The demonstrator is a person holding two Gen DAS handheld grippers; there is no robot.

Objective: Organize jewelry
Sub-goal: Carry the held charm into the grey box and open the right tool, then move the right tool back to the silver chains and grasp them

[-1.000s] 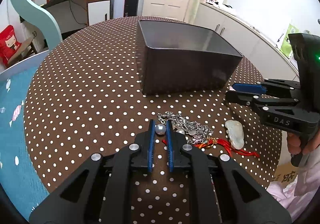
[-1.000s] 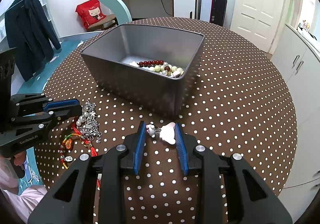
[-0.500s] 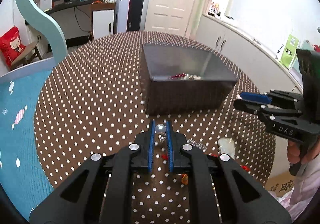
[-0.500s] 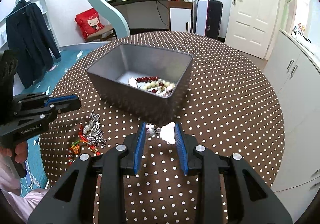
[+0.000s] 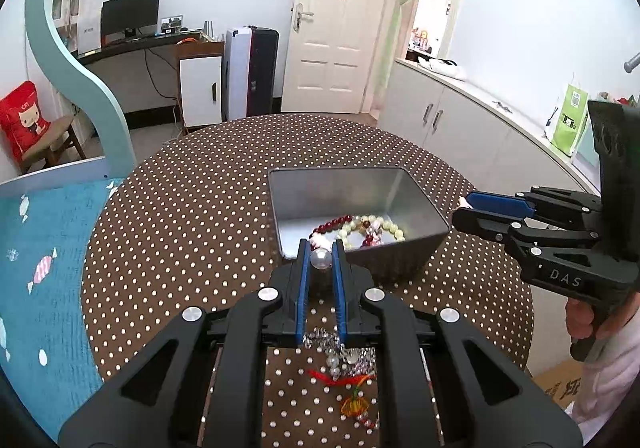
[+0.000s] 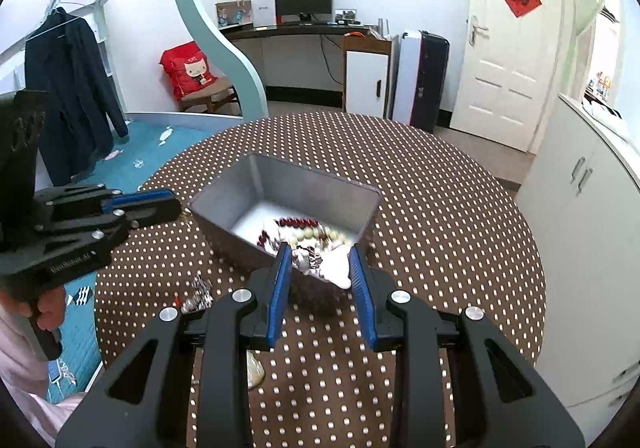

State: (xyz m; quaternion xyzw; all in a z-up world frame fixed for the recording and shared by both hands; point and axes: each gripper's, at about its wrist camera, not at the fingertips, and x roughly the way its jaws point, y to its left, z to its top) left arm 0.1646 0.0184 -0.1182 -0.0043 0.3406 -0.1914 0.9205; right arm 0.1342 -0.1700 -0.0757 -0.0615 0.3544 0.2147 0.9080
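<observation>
My left gripper (image 5: 320,252) is shut on a silver pearl bead (image 5: 321,259), with a chain hanging below, lifted at the near rim of the grey metal box (image 5: 424,200). The box holds red and cream bead bracelets (image 5: 352,226). My right gripper (image 6: 320,260) is shut on a white pendant with a small charm (image 6: 334,268), raised above the box's near edge (image 6: 280,176). A pile of silver chain and red cord jewelry (image 5: 344,364) lies on the table under the left gripper; it also shows in the right wrist view (image 6: 198,294).
The round table has a brown polka-dot cloth (image 5: 192,216). A pale jade pendant (image 6: 254,372) lies on the table below the right gripper. A teal rug (image 5: 36,268) lies to the left, white cabinets (image 6: 584,208) to the right.
Both grippers have risen well above the table with their pieces and come up over the near side of the box, so its inside now shows. The jaws have stayed shut.
</observation>
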